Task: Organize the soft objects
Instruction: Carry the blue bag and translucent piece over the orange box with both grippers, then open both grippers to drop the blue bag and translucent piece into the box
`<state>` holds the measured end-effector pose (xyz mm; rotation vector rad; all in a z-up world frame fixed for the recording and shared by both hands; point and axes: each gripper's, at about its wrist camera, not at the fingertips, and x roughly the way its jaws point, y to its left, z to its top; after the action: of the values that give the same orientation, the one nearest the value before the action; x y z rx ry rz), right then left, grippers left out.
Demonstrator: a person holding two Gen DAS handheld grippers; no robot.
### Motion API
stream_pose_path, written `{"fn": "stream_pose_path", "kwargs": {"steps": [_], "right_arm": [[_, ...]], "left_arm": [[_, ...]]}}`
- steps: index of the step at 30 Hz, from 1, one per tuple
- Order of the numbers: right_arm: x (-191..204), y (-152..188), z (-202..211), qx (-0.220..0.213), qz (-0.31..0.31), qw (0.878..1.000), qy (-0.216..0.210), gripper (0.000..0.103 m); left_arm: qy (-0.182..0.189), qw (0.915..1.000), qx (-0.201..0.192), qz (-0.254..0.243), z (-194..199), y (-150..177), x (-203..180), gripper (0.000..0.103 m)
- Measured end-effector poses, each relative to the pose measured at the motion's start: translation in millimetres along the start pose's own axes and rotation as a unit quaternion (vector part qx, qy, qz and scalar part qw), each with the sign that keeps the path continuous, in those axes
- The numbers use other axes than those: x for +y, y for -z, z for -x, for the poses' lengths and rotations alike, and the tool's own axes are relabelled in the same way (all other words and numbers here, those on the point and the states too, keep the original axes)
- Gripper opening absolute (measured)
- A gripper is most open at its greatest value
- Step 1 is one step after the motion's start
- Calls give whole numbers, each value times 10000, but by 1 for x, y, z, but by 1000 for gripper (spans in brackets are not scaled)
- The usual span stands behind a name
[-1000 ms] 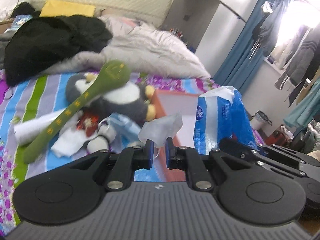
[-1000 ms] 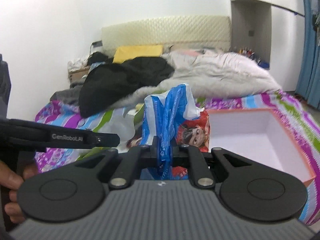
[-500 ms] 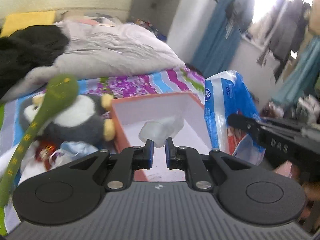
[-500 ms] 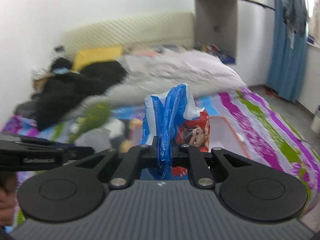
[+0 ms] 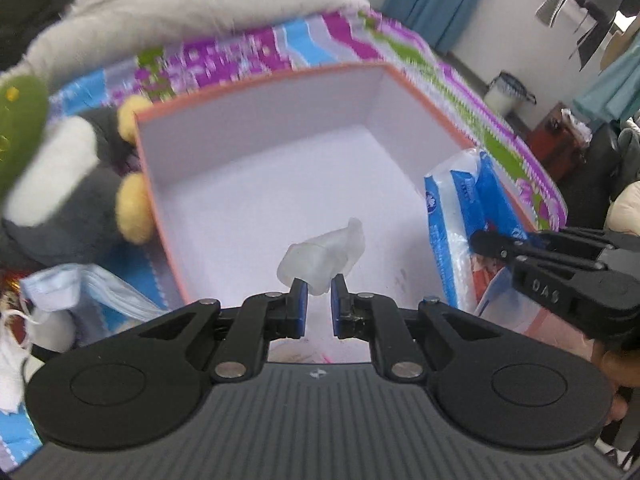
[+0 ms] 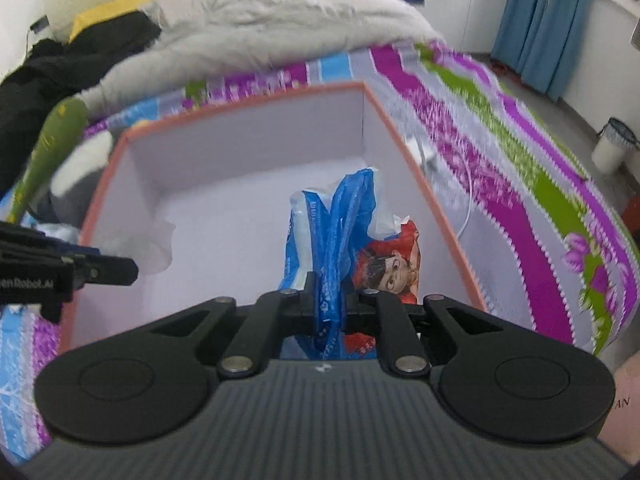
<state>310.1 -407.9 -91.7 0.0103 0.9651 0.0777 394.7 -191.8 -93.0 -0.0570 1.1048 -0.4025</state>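
Observation:
An open box with an orange rim and white inside (image 5: pixel 280 108) lies on the striped bedspread. My left gripper (image 5: pixel 319 288) is shut on a crumpled clear plastic bag (image 5: pixel 324 254), which hangs over the box floor near its front. My right gripper (image 6: pixel 329 280) is shut on the blue plastic wrap of a blue-and-white tissue pack (image 6: pixel 332 220), with a red cartoon print beside it, held inside the box (image 6: pixel 248 140) against its right wall. In the left wrist view the pack (image 5: pixel 456 208) shows at the box's right side. The left gripper (image 6: pixel 120 270) reaches in from the left.
A grey-and-white penguin plush (image 5: pixel 60 184) and a green plush snake (image 5: pixel 20 108) lie left of the box, with blue face masks (image 5: pixel 100 284) in front of them. Behind are a grey blanket (image 6: pixel 260 28) and black clothes (image 6: pixel 60 68). A white cable (image 6: pixel 464 200) lies right of the box.
Both grippers have swung across the bed and dropped down over the open box, tilting downward. The clear bag and the tissue pack came along in their grips.

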Motion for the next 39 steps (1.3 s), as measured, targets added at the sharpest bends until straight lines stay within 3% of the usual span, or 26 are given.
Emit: {"fn": "stream_pose_path", "kwargs": {"steps": [7,9,13,17,28,39], "right_arm": [[-4,11,-17,226,-25,9997,-105,15],[-4,9,-17,231,-38,9997,-84,18],[-4,10,-12,130,-38,9999,-49,44],[-4,8,4,-110,-137,9998,-63,44],[21,15,77,-1153,-122,9925,-379,44],[59,40,133,-1792,30,9808,-771,44]], "left_arm": [[36,9993,362,-36,-29,-3,-2,15],[-3,9993,381,8,-31,-4,-1,22],[-71,9995,299,64,-25,-4,-1,36],[54,9998,150,136,-11,-3,0,36],[36,9974,-720,6,68,15,-6,36],[-106,9848,-1723,-191,154,65,-5,36]]}}
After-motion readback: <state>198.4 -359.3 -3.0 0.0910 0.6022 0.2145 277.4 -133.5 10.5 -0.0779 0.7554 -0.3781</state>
